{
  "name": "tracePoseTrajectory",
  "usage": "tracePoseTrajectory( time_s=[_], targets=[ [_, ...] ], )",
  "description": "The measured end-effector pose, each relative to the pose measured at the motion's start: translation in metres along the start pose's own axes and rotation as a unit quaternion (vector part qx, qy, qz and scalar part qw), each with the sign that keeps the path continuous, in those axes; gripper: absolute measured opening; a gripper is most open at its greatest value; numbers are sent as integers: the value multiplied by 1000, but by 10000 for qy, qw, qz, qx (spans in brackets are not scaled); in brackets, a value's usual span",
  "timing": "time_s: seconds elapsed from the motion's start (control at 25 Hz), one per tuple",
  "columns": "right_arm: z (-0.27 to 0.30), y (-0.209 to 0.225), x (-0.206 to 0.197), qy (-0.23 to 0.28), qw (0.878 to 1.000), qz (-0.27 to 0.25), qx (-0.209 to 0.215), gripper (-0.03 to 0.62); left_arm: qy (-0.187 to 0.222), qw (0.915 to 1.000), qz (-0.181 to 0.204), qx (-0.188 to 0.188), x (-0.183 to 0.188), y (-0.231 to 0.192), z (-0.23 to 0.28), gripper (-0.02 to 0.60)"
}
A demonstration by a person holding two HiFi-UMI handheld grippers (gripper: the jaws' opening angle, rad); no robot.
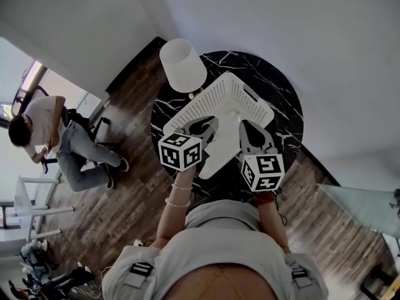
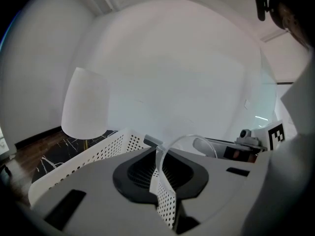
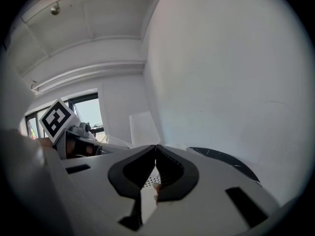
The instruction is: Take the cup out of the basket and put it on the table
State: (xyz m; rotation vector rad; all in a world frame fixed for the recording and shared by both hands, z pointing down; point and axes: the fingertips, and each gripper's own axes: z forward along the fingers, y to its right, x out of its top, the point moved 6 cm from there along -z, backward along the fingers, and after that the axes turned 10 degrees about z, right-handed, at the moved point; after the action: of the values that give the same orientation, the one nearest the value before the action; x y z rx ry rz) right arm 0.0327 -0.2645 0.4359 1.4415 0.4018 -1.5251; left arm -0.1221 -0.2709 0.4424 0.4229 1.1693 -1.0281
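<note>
A white perforated basket (image 1: 222,105) is held tilted over the round black marble table (image 1: 284,105). My left gripper (image 1: 209,130) is shut on the basket's near wall; the left gripper view shows the perforated wall (image 2: 165,198) pinched between the jaws. Just past those jaws a clear cup (image 2: 197,142) shows its rim inside the basket. My right gripper (image 1: 245,133) is shut at the basket's near right edge, with a bit of perforated wall (image 3: 149,182) between its jaws. In the right gripper view the cup (image 3: 115,142) shows only faintly.
A white lampshade (image 1: 182,64) stands on the table's far left, close to the basket. The wall runs behind the table. A seated person (image 1: 44,130) and white furniture are on the wooden floor far to the left. A glass tabletop (image 1: 369,208) lies to the right.
</note>
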Motion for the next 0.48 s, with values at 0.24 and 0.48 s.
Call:
tracePoseTrajectory(
  time_s=[0.24,0.48],
  targets=[
    [1,-9,1,63,9999,-88,38,12,176,9998,13,101,5,1,-15,38],
    [4,-20,4,154,9997,-185,104,12,323,9994,15,141,10,2,-28,38]
  ],
)
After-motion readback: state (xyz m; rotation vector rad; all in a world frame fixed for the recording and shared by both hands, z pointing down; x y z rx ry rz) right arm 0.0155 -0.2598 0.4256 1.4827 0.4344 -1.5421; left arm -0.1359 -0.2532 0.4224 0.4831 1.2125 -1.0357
